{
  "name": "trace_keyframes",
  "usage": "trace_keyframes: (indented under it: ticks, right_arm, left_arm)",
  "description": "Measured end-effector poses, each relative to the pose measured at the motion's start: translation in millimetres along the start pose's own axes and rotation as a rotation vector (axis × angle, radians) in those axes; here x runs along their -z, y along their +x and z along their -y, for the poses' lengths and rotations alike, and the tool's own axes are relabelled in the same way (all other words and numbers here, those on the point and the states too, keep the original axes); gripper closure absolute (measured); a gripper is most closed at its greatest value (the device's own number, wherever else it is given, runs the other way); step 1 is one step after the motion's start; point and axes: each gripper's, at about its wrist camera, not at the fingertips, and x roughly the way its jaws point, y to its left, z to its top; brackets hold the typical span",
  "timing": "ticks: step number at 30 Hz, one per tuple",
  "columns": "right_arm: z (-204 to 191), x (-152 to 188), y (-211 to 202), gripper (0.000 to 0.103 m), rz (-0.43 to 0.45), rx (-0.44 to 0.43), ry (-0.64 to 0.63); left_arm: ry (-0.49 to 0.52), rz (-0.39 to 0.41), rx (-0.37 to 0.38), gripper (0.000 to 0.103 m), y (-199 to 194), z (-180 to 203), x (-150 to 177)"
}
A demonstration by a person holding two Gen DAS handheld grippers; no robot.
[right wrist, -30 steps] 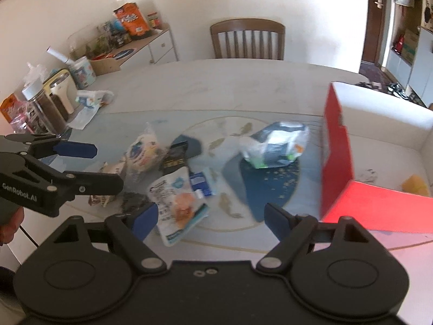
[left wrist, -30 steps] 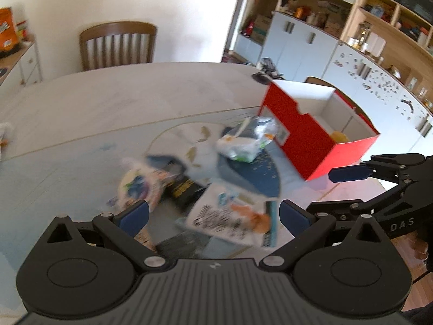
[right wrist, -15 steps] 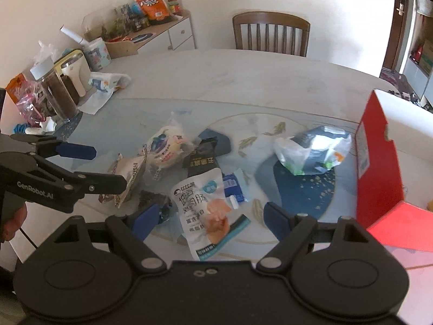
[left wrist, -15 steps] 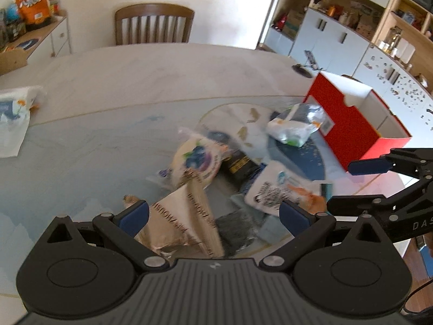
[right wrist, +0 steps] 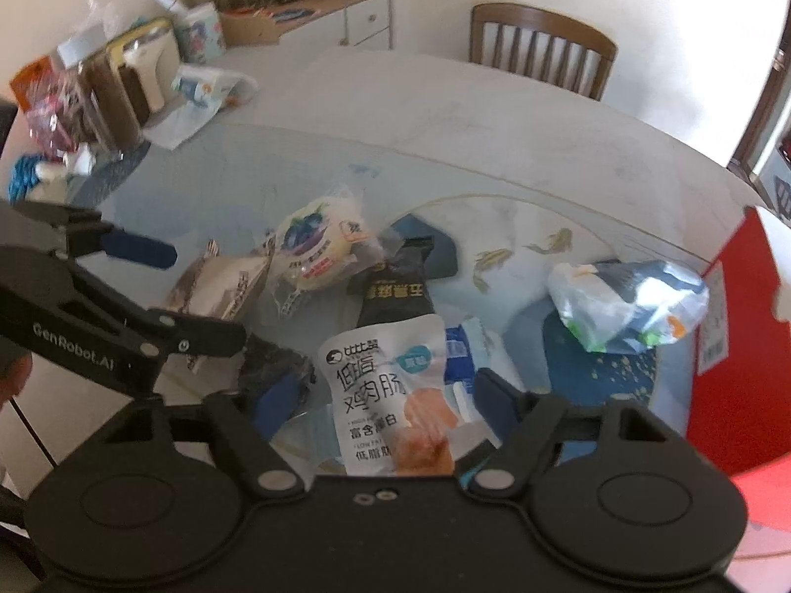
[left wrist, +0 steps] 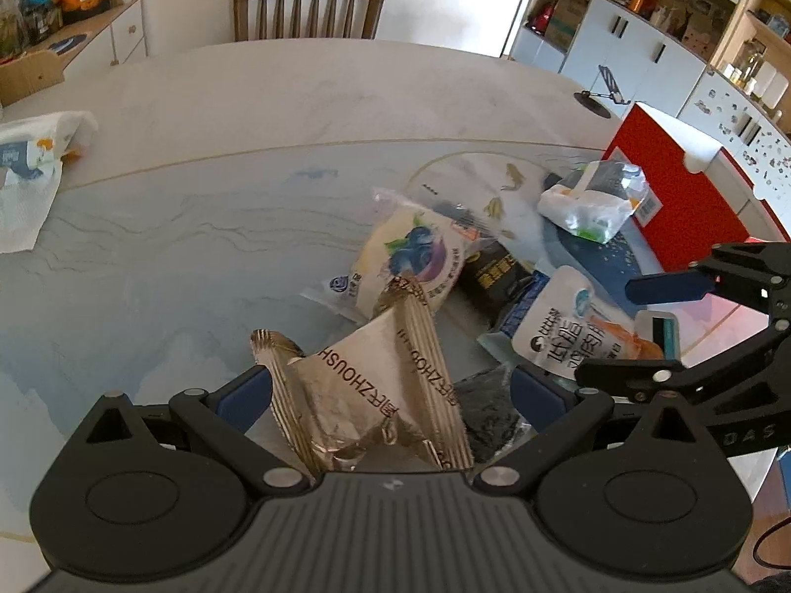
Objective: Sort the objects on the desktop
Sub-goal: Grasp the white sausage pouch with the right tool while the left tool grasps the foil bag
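Note:
Several snack packets lie in a pile on the table. My left gripper (left wrist: 390, 393) is open with a gold-brown foil packet (left wrist: 375, 390) between its fingers. My right gripper (right wrist: 390, 395) is open with a white chicken sausage pouch (right wrist: 385, 390) between its fingers. A blueberry bun packet (left wrist: 415, 257), a black packet (left wrist: 494, 272) and a clear bag with green and white contents (left wrist: 591, 202) lie beyond. A red box (left wrist: 677, 188) stands open at the right; it also shows in the right wrist view (right wrist: 741, 346).
A wooden chair (left wrist: 306, 7) stands at the far side of the table. A white paper packet (left wrist: 34, 168) lies at the left. Jars and bags (right wrist: 99, 89) crowd the far left table end. A phone stand (left wrist: 600, 94) sits behind the box.
Both grippers have moved lower and closer to the pile. The foil packet now sits between my left fingers and the sausage pouch between my right fingers.

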Motion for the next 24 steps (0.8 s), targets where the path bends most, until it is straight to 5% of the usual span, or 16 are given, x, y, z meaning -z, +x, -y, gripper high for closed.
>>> trace_keyframes:
  ticks: [24]
  right_arm:
    - [-4.5,-4.5,28.3,0.042,-0.052,0.082,-0.030]
  left_arm:
    - [-0.057,-0.061,0.010,0.005,22.8,-16.9,7.3]
